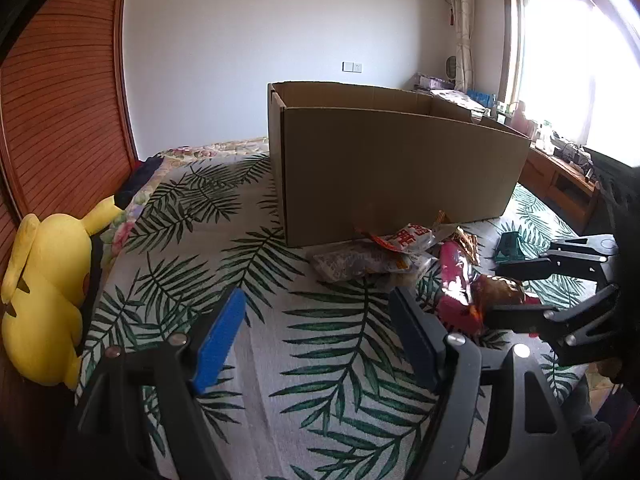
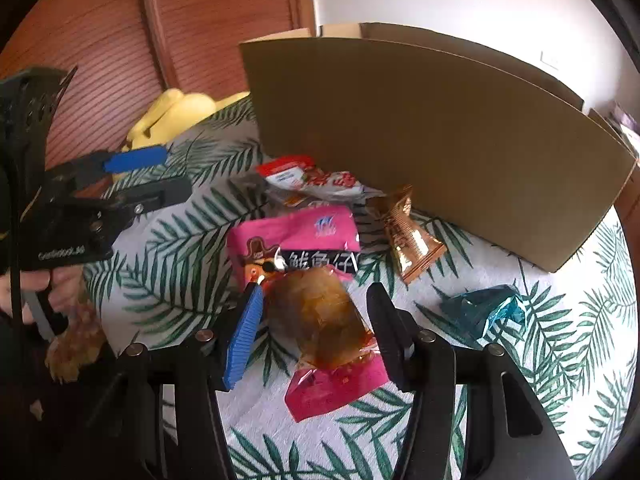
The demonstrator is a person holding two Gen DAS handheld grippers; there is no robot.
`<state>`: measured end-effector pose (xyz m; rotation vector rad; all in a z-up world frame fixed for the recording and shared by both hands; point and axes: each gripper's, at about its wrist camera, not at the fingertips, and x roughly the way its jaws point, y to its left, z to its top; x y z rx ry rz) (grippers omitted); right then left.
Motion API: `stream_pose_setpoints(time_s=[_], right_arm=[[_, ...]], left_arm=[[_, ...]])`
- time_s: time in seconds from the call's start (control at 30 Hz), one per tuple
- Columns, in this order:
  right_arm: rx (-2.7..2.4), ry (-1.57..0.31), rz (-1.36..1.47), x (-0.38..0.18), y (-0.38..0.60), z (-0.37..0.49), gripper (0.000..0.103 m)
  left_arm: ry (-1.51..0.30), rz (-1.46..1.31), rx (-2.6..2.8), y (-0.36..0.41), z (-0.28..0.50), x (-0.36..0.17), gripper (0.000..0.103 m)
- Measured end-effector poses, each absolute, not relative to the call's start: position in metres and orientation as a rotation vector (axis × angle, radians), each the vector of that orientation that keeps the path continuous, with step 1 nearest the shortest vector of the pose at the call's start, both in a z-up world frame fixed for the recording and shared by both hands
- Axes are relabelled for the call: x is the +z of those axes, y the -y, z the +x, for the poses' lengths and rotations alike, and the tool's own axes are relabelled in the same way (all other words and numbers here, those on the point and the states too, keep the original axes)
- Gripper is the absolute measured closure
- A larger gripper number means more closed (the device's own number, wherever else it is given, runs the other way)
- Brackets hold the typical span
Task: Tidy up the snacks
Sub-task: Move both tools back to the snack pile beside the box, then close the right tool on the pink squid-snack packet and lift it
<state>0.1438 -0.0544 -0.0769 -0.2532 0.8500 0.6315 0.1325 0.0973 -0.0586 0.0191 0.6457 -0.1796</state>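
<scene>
Several snack packets lie on the bed in front of an open cardboard box (image 1: 392,168) (image 2: 440,140). My right gripper (image 2: 316,296) (image 1: 494,292) points down with its jaws on either side of an amber packet with a pink end (image 2: 320,320) (image 1: 504,294); I see no clear squeeze on it. Behind it lie a pink bag (image 2: 296,236), a red-and-white packet (image 2: 308,178), a gold packet (image 2: 412,240) and a teal packet (image 2: 480,308). My left gripper (image 1: 316,320) (image 2: 178,172) hangs open over bare bedspread, left of the pile, holding nothing.
The leaf-print bedspread (image 1: 300,380) covers the bed. A yellow plush toy (image 1: 44,292) lies at its left edge against a wooden slatted wardrobe (image 1: 60,100). A cluttered desk (image 1: 560,172) stands under the bright window at the right. A person's hand (image 2: 60,284) grips the left tool.
</scene>
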Motion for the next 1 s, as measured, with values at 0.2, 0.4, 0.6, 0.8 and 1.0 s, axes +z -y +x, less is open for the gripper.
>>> stream_pose_setpoints(time_s=[0.2, 0.4, 0.6, 0.8, 1.0], right_arm=[[0.621, -0.867, -0.328, -0.083, 0.045, 0.140, 0.046], [0.621, -0.873, -0.319, -0.088, 0.040, 0.146, 0.046], [0.607, -0.866, -0.333, -0.096, 0.037, 0.148, 0.045], [0.612, -0.851, -0.322, -0.094, 0.044, 0.145, 0.054], [0.603, -0.805, -0.302, -0.087, 0.055, 0.134, 0.058]], left_arm=[[-0.648, 0.009, -0.186, -0.097, 0.131, -0.060, 0.028], [-0.645, 0.009, -0.190, -0.095, 0.129, -0.059, 0.028], [-0.648, -0.002, -0.197, -0.093, 0.128, -0.060, 0.028], [-0.643, 0.003, -0.207, -0.088, 0.129, -0.057, 0.028], [-0.642, 0.019, -0.226, -0.080, 0.134, -0.051, 0.028]])
